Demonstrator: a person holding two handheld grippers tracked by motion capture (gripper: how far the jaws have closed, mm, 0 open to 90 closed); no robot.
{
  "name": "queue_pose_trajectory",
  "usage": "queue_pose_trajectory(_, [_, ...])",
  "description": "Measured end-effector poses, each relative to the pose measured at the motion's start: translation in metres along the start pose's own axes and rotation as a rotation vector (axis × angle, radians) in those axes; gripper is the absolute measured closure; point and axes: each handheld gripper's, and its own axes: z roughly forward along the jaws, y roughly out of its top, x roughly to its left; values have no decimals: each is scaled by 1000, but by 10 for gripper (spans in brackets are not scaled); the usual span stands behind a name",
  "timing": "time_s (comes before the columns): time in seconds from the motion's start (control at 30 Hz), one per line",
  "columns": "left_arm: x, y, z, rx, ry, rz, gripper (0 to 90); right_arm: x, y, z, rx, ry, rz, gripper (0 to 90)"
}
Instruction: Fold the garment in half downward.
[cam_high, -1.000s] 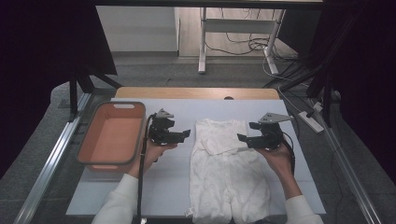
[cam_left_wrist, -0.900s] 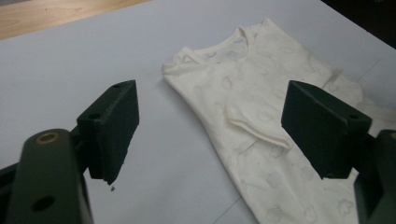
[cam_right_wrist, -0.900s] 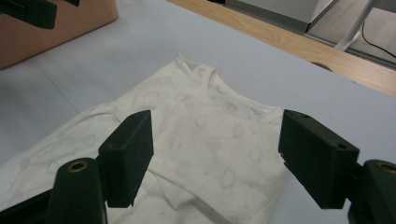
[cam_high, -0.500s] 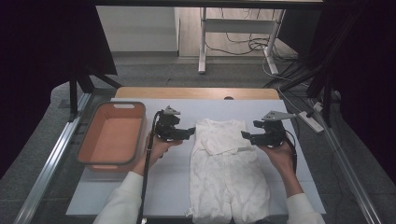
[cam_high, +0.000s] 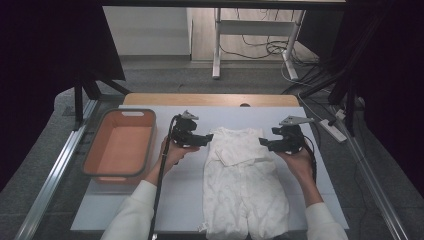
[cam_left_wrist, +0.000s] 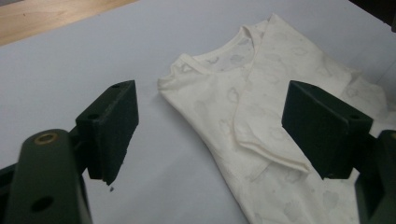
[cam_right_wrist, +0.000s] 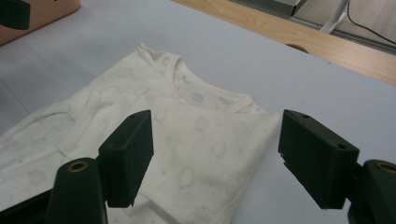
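A cream baby garment (cam_high: 243, 180) with a faint cloud print lies flat on the white table, neckline away from the person, both sleeves folded in over the chest. My left gripper (cam_high: 206, 140) hovers open just off the garment's left shoulder (cam_left_wrist: 187, 79). My right gripper (cam_high: 264, 143) hovers open at the right shoulder, over the folded sleeve (cam_right_wrist: 219, 154). Nothing sits between either pair of jaws. The garment's bottom end (cam_high: 235, 230) reaches the table's near edge.
An orange tub (cam_high: 120, 146) stands empty at the table's left side, close to my left hand. The white sheet (cam_high: 150, 200) covers the table, with a wooden strip (cam_high: 210, 99) along the far edge. Metal rails run along both sides.
Both grippers have drifted slightly away from the person, up toward the garment's shoulders. The garment itself lies as before.
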Motion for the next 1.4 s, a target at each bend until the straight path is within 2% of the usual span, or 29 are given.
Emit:
queue_pose_trajectory(0.23, [2,0,12,25,6,0,197,-4,0,8,18,-5,7,266])
queue_pose_trajectory(0.7, [8,-2,40,91,9,-1,197,-16,-6,31,95,-25,31,266])
queue_pose_trajectory(1.0, [8,-7,56,139,14,1,189,-25,-11,45,127,-30,45,273])
queue_pose_trajectory(1.3, [11,-8,63,143,21,-11,195,-29,-11,58,167,-16,49,276])
queue_pose_trajectory(1.4, [10,-7,65,143,18,0,204,-29,-10,60,172,-16,50,290])
